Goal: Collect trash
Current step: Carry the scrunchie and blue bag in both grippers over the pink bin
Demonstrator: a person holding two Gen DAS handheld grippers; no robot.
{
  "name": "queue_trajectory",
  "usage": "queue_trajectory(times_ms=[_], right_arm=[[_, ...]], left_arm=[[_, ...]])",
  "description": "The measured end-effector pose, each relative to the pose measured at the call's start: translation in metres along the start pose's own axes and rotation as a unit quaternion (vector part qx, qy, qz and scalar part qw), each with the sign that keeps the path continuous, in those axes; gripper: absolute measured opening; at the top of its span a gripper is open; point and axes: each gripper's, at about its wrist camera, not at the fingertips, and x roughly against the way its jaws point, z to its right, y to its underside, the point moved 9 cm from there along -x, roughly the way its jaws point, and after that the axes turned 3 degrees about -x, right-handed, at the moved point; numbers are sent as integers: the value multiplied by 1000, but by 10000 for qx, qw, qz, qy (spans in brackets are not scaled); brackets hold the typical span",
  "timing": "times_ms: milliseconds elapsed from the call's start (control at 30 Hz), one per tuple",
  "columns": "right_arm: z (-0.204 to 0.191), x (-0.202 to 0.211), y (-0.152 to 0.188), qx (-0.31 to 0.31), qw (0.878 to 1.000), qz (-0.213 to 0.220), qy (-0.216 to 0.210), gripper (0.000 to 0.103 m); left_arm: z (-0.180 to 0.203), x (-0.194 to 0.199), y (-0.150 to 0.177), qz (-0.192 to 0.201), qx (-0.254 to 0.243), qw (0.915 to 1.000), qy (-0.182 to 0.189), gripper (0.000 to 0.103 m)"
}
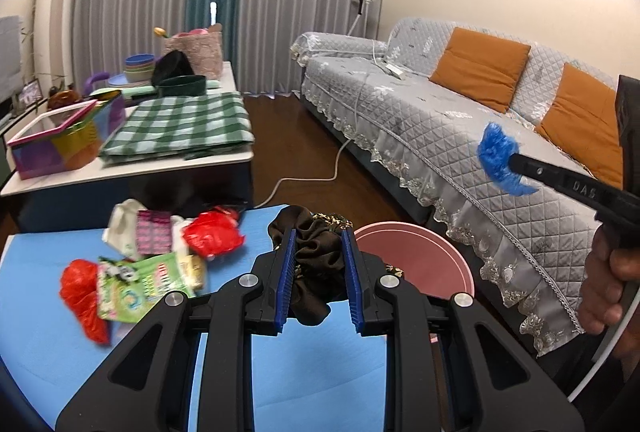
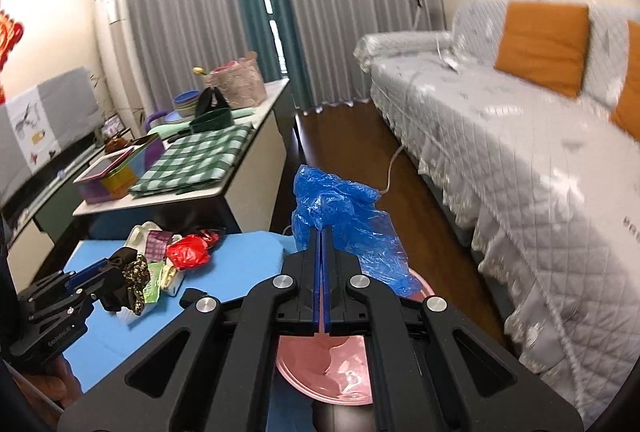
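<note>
My left gripper (image 1: 319, 232) is shut on a dark brown crumpled cloth (image 1: 318, 264) with a patterned part, held above the blue table (image 1: 48, 344). In the right wrist view the same gripper (image 2: 105, 272) shows at the lower left with the cloth (image 2: 128, 278). My right gripper (image 2: 321, 230) is shut on a crumpled blue plastic bag (image 2: 340, 207), which hangs over the pink bin (image 2: 316, 368). That blue bag (image 1: 498, 157) also shows at the right of the left wrist view, past the bin (image 1: 424, 260). Red bags (image 1: 214, 234), a green packet (image 1: 148, 284) and other wrappers lie on the blue table.
A grey quilted sofa (image 1: 420, 119) with orange cushions (image 1: 480, 67) runs along the right. A white coffee table (image 1: 132, 167) behind carries a green checked cloth (image 1: 184, 127), a colourful box (image 1: 60, 143) and bowls. A white cable (image 1: 304, 179) crosses the wooden floor. A hand (image 1: 608, 284) grips the right tool.
</note>
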Motion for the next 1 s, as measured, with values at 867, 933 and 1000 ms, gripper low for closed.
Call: queue_trajectory(times_ms=[867,933,1000], right_arm=[[37,-58,-8,-299,9992,-185,197,1],[38,-60,-7,-323,9991,-211,201,1],[41,-63,-5,-387,9987,-258,205,5]], left_arm=[[68,-103,11,-388,-252,9972,582,23],[70,-108,12,-413,-263,9970,598,23],[73,-113,12,-443,-256,9964,675,23]])
